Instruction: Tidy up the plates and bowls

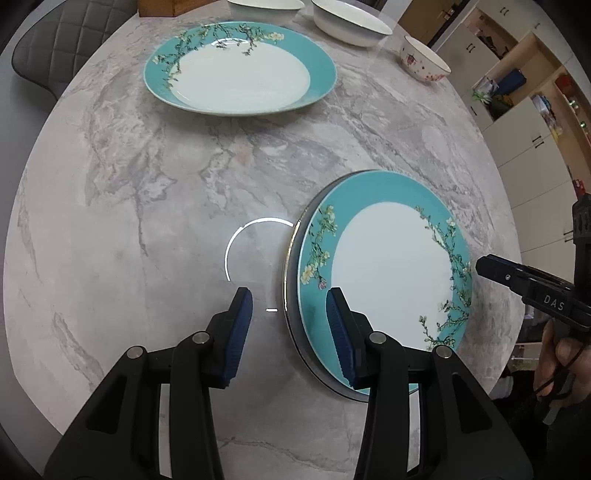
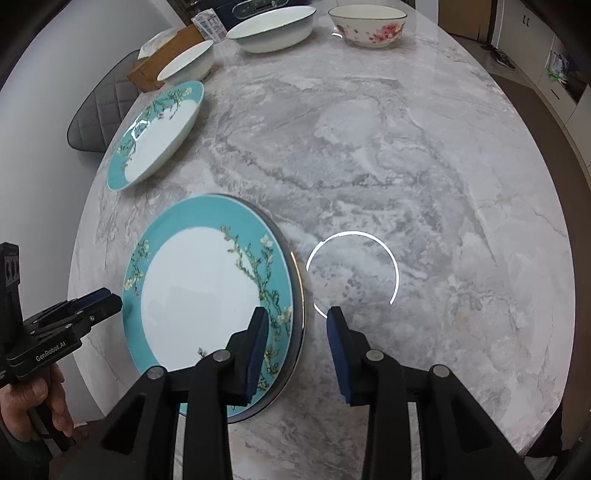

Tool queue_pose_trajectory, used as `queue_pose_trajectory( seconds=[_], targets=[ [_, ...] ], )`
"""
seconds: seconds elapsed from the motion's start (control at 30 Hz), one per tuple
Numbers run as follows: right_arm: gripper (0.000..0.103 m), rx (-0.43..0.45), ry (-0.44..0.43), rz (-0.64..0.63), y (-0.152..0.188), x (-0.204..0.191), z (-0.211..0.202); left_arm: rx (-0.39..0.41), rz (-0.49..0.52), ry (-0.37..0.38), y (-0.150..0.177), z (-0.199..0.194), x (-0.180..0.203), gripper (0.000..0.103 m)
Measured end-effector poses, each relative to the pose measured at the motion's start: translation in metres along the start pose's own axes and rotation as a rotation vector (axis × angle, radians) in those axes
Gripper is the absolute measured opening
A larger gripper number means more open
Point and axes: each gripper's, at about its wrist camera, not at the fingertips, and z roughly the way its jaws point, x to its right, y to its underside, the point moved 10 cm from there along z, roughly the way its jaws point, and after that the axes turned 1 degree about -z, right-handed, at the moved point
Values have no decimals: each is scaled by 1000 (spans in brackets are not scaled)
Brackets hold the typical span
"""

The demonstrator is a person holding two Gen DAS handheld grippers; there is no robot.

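**Stacking barely begun**

Both grippers, left (image 1: 290, 321) and right (image 2: 297, 343), jaws apart, gripping nothing, flanking near teal plate (image 1: 388, 266) atop a darker plate. Still scattered: far teal plate (image 1: 236, 70), white bowls (image 2: 273, 27), floral bowl (image 2: 369, 26).

Right gripper (image 2: 297, 354) jaws apart, teal plate (image 2: 199, 295) on marble table (image 2: 406, 166)

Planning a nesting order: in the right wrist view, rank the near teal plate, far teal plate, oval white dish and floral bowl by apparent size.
1. Near teal plate
2. Far teal plate
3. Oval white dish
4. Floral bowl
The two teal plates look like a matching pair; nearness probably explains the difference.
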Motion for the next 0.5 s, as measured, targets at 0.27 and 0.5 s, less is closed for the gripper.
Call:
queue_pose_trajectory(
  seconds=[0.27,0.5],
  targets=[
    [86,112,-223,47,-64,-13,-29,94,-196,33,-62,-28,-65,64],
    [103,131,-315,-40,-139,-56,-18,131,-226,-24,-124,-33,-108,103]
  ],
)
